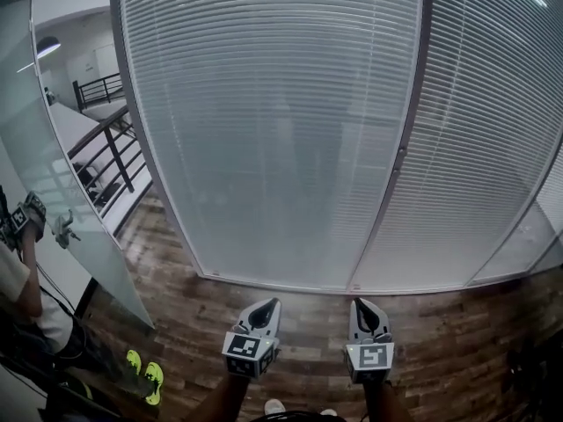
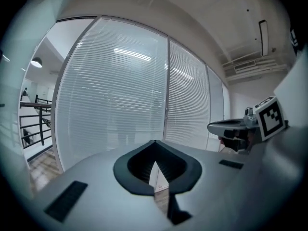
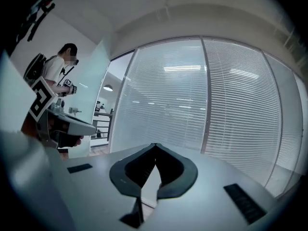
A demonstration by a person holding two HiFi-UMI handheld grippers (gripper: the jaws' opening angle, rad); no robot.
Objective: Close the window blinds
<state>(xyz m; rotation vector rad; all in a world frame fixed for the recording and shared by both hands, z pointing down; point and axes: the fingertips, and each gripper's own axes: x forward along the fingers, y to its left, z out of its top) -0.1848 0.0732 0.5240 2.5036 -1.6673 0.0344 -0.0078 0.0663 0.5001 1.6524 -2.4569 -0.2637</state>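
Before the window blinds [image 1: 273, 121], which hang lowered over the glass panes down to the wooden floor [image 1: 440, 323], the left gripper [image 1: 269, 304] and right gripper [image 1: 361, 304] point at the slats side by side, well apart from them. Each gripper's jaws are pressed together, holding nothing. Left of the blinds stands a person [image 1: 19, 280].

In front of me, white horizontal-slat blinds [image 1: 273, 130] hang fully lowered to the floor, covering the wide glass panes.
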